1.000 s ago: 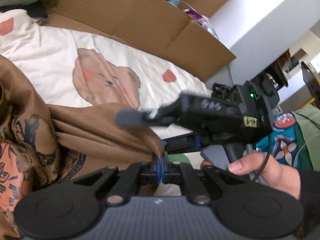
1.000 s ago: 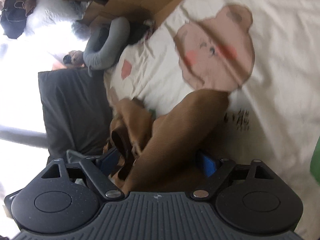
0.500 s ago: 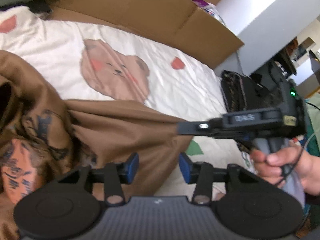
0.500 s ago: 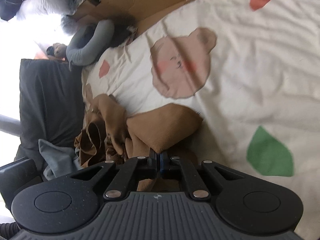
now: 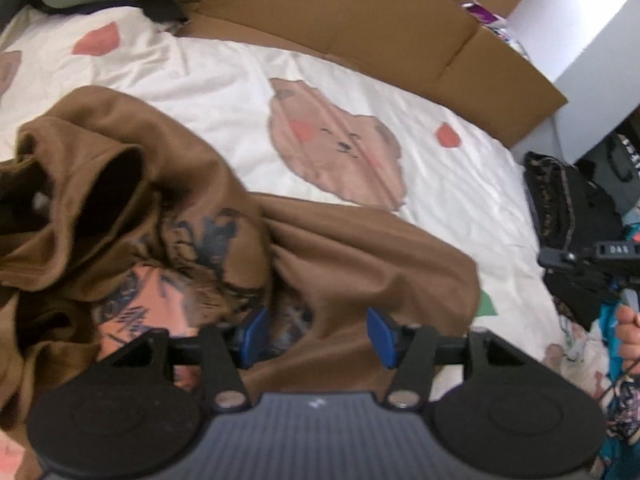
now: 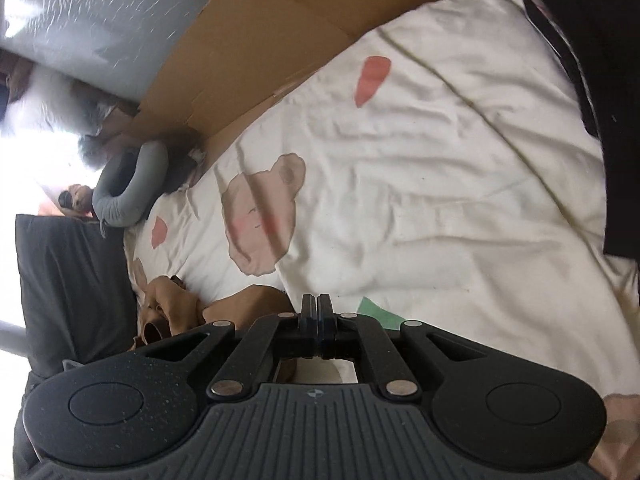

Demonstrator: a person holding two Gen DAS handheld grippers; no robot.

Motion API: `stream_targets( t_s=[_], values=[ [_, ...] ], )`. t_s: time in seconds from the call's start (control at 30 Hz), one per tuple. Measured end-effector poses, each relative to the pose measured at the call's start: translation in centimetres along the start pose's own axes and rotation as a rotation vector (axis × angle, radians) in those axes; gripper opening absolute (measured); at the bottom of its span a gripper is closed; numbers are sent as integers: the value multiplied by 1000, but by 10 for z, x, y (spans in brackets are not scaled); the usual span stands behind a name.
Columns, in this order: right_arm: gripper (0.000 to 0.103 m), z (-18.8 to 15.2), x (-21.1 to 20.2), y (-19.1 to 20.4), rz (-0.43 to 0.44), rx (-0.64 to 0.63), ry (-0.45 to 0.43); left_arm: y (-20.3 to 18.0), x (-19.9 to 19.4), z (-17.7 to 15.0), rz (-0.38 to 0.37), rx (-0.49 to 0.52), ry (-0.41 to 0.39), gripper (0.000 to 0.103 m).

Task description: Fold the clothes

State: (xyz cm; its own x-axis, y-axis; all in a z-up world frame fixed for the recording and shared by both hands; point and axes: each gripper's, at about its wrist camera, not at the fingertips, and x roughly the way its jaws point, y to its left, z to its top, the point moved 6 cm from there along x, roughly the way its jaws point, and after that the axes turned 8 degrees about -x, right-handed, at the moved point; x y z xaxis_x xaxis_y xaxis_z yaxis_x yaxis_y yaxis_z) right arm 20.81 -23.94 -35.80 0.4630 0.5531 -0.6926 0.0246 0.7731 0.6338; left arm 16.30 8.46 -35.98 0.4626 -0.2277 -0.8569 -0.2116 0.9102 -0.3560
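A crumpled brown garment (image 5: 340, 248) with a dark and orange print lies on the white bear-print sheet (image 5: 240, 80). My left gripper (image 5: 316, 336) hovers over its near part. Its jaws are opening, the cloth lies under and between the blue pads (image 5: 252, 332), and they do not press on it. My right gripper (image 6: 318, 308) is shut with no cloth visible between its tips. The brown garment (image 6: 176, 308) lies low and to its left. In the left wrist view the right gripper (image 5: 560, 258) sits at the far right, apart from the garment's corner, with a hand (image 5: 630, 328) below it.
Flattened cardboard (image 5: 360, 12) runs along the bed's far edge. A dark garment pile (image 5: 568, 208) lies at the bed's right end. A grey neck pillow (image 6: 128, 188) and a dark cushion (image 6: 72, 280) are at the other end. Dark fabric (image 6: 600, 80) fills the right wrist view's right edge.
My left gripper let go of the brown cloth and opened wider. My right gripper shut on the cloth's corner, drew it out to the right, then rose away from the garment.
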Motion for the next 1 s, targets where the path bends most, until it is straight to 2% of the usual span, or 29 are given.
stream_targets(
  t_s=[0.2, 0.23, 0.27, 0.3, 0.33, 0.37, 0.57, 0.87, 1.0],
  values=[
    [2, -3, 13, 7, 33, -17, 33, 21, -17, 5, 63, -27, -41, 64],
    [7, -5, 17, 9, 35, -27, 45, 26, -21, 6, 75, -36, -50, 66],
    [26, -6, 22, 11, 37, -32, 58, 32, -24, 7, 86, -48, -59, 67],
    [39, -8, 27, 13, 40, -29, 70, 38, -28, 8, 98, -60, -67, 67],
    [60, -11, 32, 15, 48, -22, 79, 44, -31, 9, 111, -72, -75, 67],
    [64, -12, 38, 18, 56, -22, 87, 51, -34, 9, 126, -86, -82, 67],
    [71, -21, 68, 35, 79, -58, 153, 89, -47, 4, 219, -160, -103, 68],
    [74, -32, 118, 72, 140, -85, 256, 143, -62, -6, 341, -199, -105, 71],
    [75, -46, 136, 84, 102, -125, 288, 161, -62, -14, 386, -244, -82, 71]
  ],
)
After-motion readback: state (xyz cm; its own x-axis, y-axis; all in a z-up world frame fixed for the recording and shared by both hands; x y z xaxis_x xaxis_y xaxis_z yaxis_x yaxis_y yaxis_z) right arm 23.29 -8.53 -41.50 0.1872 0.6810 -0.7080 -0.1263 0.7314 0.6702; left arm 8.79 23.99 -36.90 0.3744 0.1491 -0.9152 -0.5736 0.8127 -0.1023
